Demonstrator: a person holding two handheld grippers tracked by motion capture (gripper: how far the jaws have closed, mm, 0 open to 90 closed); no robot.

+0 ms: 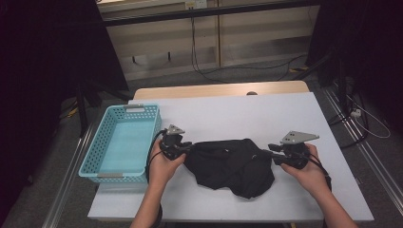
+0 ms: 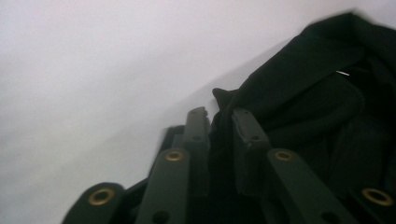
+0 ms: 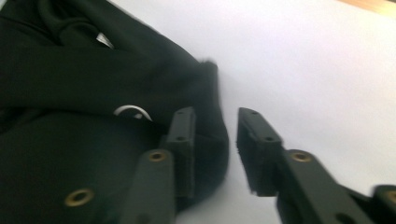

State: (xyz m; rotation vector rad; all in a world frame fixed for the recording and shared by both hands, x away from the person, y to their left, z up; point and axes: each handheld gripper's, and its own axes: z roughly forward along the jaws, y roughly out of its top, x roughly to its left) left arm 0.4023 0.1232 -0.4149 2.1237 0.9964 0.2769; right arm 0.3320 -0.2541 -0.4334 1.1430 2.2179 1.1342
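Black cloth (image 1: pixel 233 166): it lies crumpled on the white table (image 1: pixel 237 114), near the front edge, between the two tongs. It is a dark garment with folds; in the right gripper view (image 3: pixel 84 93) a small white ring mark shows on it.
Left tongs (image 1: pixel 186 148): a hand (image 1: pixel 161 166) holds them at the left end of the cloth. In the left gripper view (image 2: pixel 219 119) the jaws stand close together with a fold of the cloth pinched between them, so they grip the cloth.
Right tongs (image 1: pixel 272 151): the other hand (image 1: pixel 309 173) holds them at the right end of the cloth. In the right gripper view (image 3: pixel 215 122) the jaws stand apart; the edge of the cloth lies in the gap against the left jaw, and the other jaw is over bare table. They are open and do not squeeze anything.
Basket (image 1: pixel 97 164): light blue plastic with holes in the walls, at the left side of the table, just beside the left hand.
Table: white top, with a wooden strip (image 1: pixel 218 89) along the far edge.
Floor (image 1: pixel 247 71): grey, with black cables behind the table.
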